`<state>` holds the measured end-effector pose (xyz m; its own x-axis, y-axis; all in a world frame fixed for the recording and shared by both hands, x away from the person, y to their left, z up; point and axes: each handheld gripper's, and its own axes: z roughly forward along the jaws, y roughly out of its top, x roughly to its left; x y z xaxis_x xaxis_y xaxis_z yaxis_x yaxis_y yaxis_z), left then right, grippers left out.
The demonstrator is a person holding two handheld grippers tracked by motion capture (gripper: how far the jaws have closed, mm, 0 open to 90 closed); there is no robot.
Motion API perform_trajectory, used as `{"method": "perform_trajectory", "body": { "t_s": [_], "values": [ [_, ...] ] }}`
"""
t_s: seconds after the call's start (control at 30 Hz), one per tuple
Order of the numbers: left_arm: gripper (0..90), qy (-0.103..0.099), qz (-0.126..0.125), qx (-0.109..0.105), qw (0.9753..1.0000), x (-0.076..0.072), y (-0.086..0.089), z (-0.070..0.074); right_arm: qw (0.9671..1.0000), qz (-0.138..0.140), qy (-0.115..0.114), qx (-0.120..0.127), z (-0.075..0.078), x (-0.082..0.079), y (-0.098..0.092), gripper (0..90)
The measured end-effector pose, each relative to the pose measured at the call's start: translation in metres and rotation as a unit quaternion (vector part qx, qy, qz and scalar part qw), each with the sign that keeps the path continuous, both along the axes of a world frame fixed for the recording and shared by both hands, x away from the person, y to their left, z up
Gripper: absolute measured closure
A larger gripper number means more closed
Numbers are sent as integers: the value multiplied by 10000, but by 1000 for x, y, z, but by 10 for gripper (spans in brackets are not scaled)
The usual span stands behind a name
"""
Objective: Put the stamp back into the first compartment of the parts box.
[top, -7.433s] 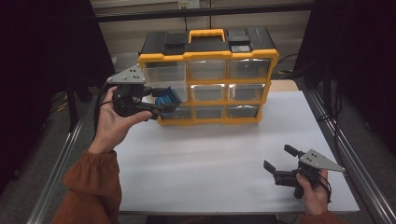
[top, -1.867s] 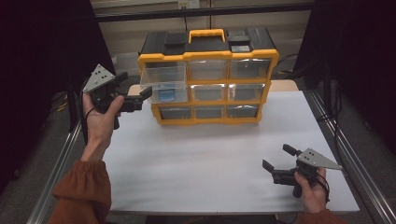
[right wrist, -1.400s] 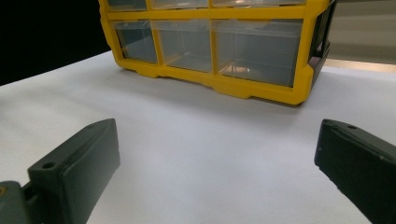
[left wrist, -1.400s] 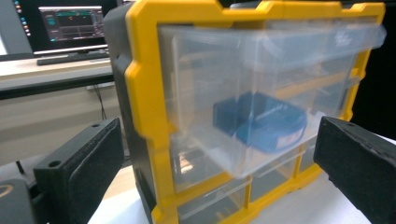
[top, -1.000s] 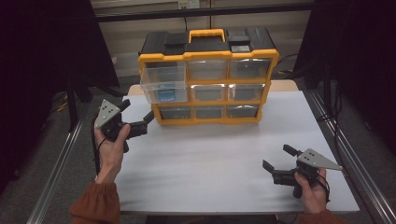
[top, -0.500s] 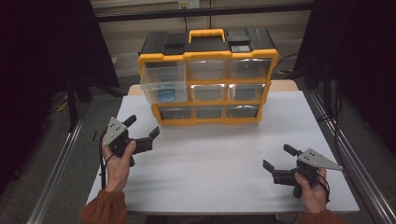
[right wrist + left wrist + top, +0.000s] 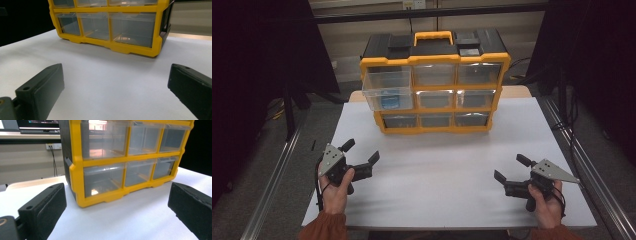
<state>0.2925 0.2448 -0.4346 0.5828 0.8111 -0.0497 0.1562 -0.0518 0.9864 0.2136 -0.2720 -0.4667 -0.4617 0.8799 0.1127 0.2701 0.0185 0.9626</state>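
A yellow and black drawer organizer (image 7: 434, 82) stands at the back of the white table (image 7: 437, 200). Its top-left clear drawer (image 7: 387, 87) is pulled out a little, and a small blue object (image 7: 388, 101) lies inside it. My left gripper (image 7: 360, 152) is held low over the table's front left, open, with nothing between its jaws. In the left gripper view the open gripper (image 7: 116, 205) faces the organizer (image 7: 125, 157). My right gripper (image 7: 510, 168) rests open and empty at the front right. The right gripper view has that gripper (image 7: 116, 87) aimed at the organizer's lower drawers (image 7: 110, 22).
Metal rails (image 7: 272, 180) run along both sides of the table. A black carry handle area and yellow handle (image 7: 433, 37) top the organizer. Bare white tabletop spreads between the two grippers.
My left gripper has come down from the top-left drawer to the table's front left, now empty. The blue object it held lies in the drawer. The right gripper has not moved.
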Motion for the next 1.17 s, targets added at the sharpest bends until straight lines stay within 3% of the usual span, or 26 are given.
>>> {"method": "perform_trajectory", "body": {
  "t_s": [0.27,0.3,0.47,0.57,0.7,0.93,1.0,1.17],
  "values": [
    [17,110,47,-117,9999,-16,10,-6,10000,-14,-3,17,0,0,0,3],
    [16,90,-30,-55,9999,-18,12,-7,10000,-17,10,23,0,-1,0,4],
    [15,90,104,-13,9999,-25,18,-9,10000,-42,5,37,1,-1,-1,4],
    [16,169,221,-189,9994,-30,23,-12,10000,-25,-5,5,1,-2,-2,3],
    [19,267,308,-262,9988,-34,27,-18,10000,-58,-11,47,1,-3,-2,3],
    [22,252,289,-189,9991,-42,31,-19,10000,-16,0,-16,1,-3,-2,3],
    [23,258,384,-187,9988,-41,30,-19,10000,-20,-6,-10,1,-3,-3,3],
    [23,283,302,-82,9991,-38,26,-20,10000,-6,-2,-24,0,-2,-3,3]
  ]
}}
